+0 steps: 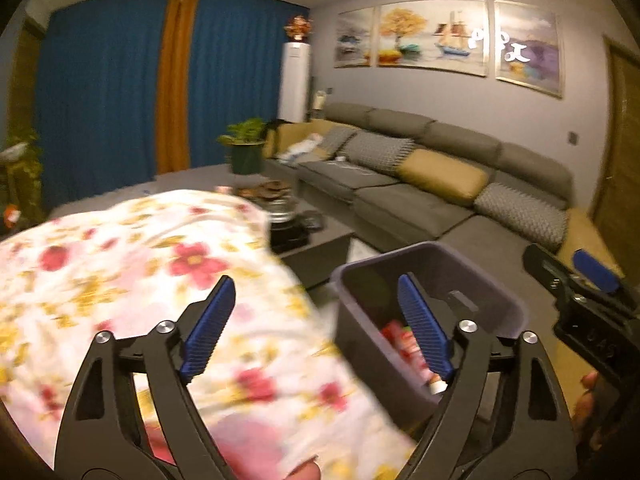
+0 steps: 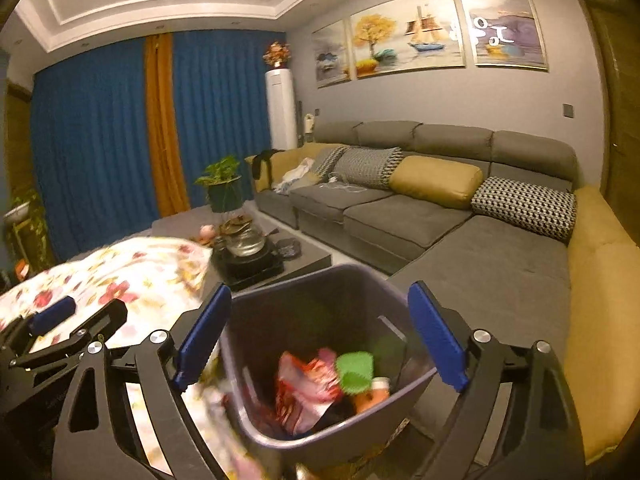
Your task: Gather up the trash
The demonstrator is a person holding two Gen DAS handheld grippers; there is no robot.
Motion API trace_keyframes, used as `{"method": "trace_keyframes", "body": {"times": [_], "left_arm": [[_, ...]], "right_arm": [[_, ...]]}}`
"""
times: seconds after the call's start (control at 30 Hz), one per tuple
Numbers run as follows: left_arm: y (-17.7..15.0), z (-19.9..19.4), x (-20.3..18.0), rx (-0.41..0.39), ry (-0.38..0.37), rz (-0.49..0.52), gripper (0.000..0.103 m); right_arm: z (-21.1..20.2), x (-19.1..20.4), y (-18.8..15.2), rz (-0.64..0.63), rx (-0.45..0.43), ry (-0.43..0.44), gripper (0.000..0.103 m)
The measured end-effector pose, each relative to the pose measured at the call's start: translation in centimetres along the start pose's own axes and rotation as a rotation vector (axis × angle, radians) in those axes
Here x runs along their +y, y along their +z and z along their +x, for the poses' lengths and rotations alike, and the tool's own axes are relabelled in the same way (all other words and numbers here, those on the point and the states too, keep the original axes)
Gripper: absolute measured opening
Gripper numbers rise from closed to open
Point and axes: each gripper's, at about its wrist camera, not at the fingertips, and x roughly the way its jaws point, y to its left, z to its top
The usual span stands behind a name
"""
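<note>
The left claw (image 1: 316, 328) stands released, nothing between its blue pads, over the edge of a flowered cloth (image 1: 132, 264). The right claw (image 2: 320, 340) is released too, spread above the grey bin (image 2: 316, 296) just beside the cloth. Wrappers (image 2: 308, 388) and a green scrap (image 2: 354, 368) lie inside the bin.

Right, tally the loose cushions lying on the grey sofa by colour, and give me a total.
Grey patterned fabric cushions: 3
Mustard-yellow plain cushions: 1
Total: 4 on the grey sectional sofa
</note>
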Motion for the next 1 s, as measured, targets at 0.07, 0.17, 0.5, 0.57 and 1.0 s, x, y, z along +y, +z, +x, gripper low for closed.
{"method": "trace_keyframes", "body": {"times": [0.07,0.17,0.5,0.57,1.0], "left_arm": [[-0.4,-1.1,1.1,0.017,0.023,-0.024,0.085],[-0.9,-2.9,2.8,0.028,0.058,-0.046,0.085],[-2.4,-10.1,5.4,-0.002,0.124,-0.004,0.086],[-2.7,-11.5,6.0,-0.008,0.127,-0.012,0.087],[-6.0,-18.6,8.9,-0.026,0.178,-0.038,0.090]], "right_arm": [[-0.6,1.0,-0.5,-0.024,0.011,0.011,0.089],[-1.6,2.2,-1.2,-0.045,0.022,0.015,0.096],[-6.6,5.1,-2.3,-0.052,0.012,0.021,0.097],[-7.9,5.7,-2.6,-0.059,0.006,0.026,0.097],[-14.8,8.8,-4.9,-0.053,0.008,0.048,0.097]]}}
